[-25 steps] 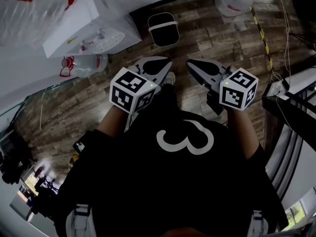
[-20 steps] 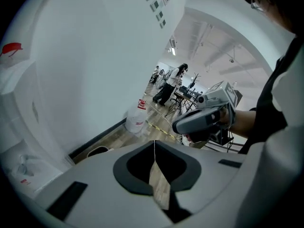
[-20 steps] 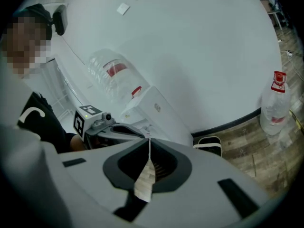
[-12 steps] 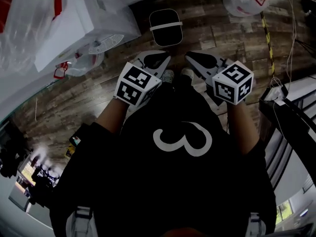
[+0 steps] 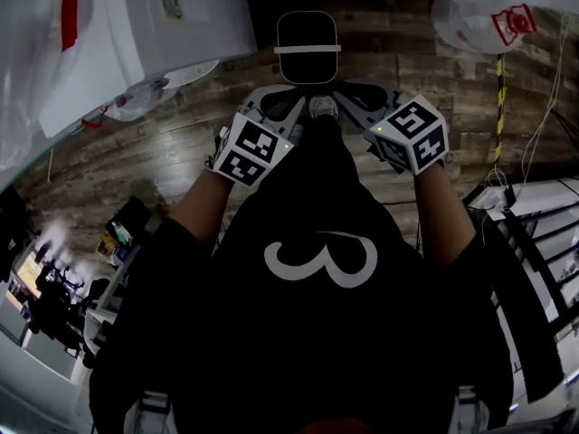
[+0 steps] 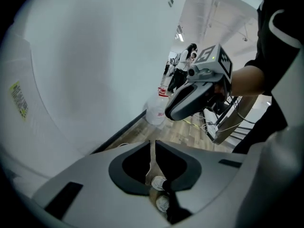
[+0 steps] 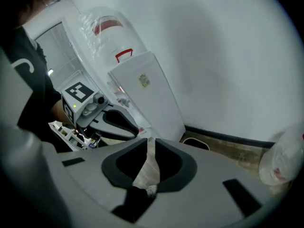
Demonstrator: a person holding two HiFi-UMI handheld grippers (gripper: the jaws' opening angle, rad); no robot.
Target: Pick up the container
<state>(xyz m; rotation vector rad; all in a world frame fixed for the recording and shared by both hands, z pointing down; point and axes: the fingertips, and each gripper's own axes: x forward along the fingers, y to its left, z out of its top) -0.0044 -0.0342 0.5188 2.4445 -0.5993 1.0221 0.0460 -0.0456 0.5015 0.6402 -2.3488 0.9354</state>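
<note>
- Head view: the container (image 5: 308, 48), black with a white band across it, stands on the wooden floor (image 5: 407, 61) at 12 o'clock, close to the dark foot of the wall.
- We see both grippers held in the air over the person's shoes (image 5: 323, 107), short of the container. Neither touches it.
- Left gripper (image 5: 282, 108), at 11 o'clock from the shoes: in its own view the jaws (image 6: 152, 141) are drawn together to a hairline slit. Only floor and a shoe show through, and nothing is gripped.
- Right gripper (image 5: 357, 102), at 1 o'clock from the shoes: its jaws (image 7: 150, 139) are opening and the gap is narrow for now. Nothing is between them, only floor behind.
- Each gripper's view catches the other gripper off to one side, with its marker cube uppermost.
- A large white box (image 5: 172, 25) sits at 10 o'clock, well apart from the container.
- A clear plastic bag with a red mark (image 5: 479, 21) lies at 1 o'clock on the floor, apart from the container.
</note>
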